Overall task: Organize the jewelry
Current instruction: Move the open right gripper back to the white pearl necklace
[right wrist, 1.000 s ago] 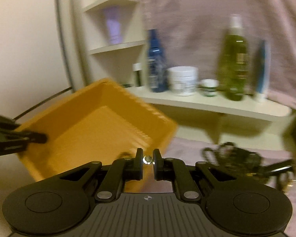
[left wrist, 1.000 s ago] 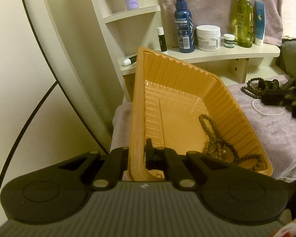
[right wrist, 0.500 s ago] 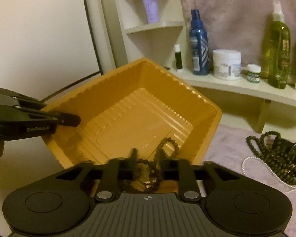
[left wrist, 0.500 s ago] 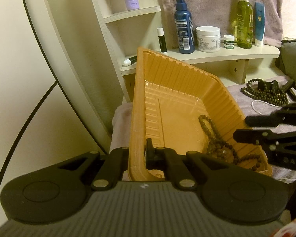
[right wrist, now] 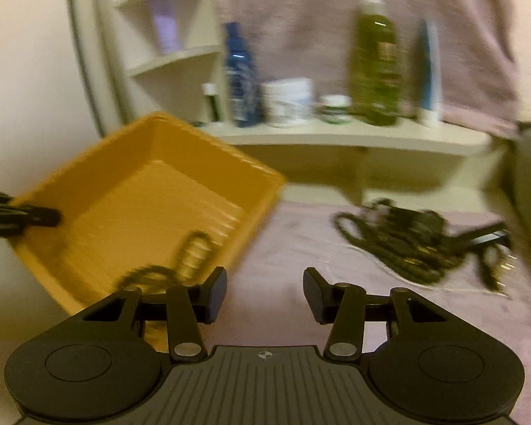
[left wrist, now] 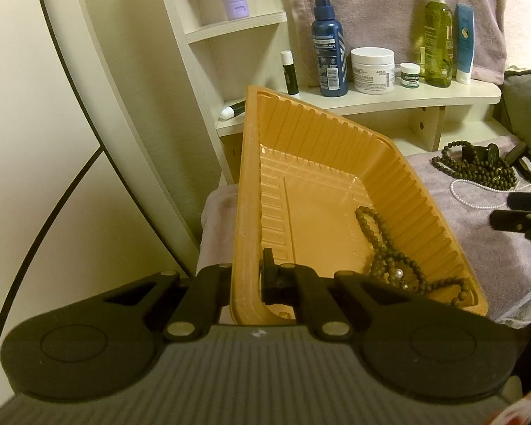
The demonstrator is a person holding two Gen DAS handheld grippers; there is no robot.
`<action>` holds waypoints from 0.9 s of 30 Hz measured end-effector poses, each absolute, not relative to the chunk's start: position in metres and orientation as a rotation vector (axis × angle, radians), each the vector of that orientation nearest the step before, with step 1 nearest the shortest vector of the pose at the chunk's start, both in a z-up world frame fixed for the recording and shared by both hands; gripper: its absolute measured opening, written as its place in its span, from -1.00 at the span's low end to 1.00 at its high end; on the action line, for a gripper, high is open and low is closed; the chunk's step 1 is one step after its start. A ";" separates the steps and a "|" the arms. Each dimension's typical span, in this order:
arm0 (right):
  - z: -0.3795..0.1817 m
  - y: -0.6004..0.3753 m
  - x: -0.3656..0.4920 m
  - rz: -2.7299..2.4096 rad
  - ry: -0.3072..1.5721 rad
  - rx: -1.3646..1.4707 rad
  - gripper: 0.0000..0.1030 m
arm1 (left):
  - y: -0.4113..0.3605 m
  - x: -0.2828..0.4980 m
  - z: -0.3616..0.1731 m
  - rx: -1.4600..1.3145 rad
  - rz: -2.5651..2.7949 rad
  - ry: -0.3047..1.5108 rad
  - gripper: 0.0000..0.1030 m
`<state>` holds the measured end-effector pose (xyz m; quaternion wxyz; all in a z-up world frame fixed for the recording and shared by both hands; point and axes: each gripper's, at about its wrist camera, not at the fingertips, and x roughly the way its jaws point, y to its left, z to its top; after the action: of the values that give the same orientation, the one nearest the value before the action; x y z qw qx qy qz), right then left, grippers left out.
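R gripper (right wrist: 264, 292) opened, dropped beads (left wrist: 389, 258) in tray (left wrist: 315, 138).

My left gripper (left wrist: 246, 278) and right gripper (right wrist: 264, 292): matte black linkage arms on silver pivot screws, two round embossed discs, and a ribbed grey housing. My right one's housing carries a small crosshair mark.

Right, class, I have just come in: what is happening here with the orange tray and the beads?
A person works two hand-held tools. The left tool is shut on the orange tray's rim, holding it tilted. One dark bead necklace lies inside. The right tool, its jaws just opened and empty, faces the remaining jewelry pile on the towel.
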<state>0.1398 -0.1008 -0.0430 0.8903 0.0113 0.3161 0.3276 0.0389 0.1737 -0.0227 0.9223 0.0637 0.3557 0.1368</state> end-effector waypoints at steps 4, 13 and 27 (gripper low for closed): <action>-0.053 -0.118 0.151 0.635 0.666 -0.023 -0.07 | 0.174 0.039 -0.022 0.131 0.280 0.732 -0.94; -0.066 -0.118 0.175 0.662 0.659 -0.139 -0.48 | 0.174 0.039 -0.023 0.128 0.281 0.735 -0.94; -0.091 -0.087 0.195 0.755 0.665 -0.355 -0.67 | 0.178 0.041 -0.025 0.132 0.278 0.744 -0.95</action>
<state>0.1955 -0.0870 -0.0913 0.8611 -0.1690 0.3171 0.3596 0.0410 0.1776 -0.0248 0.9200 0.0641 0.3622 0.1352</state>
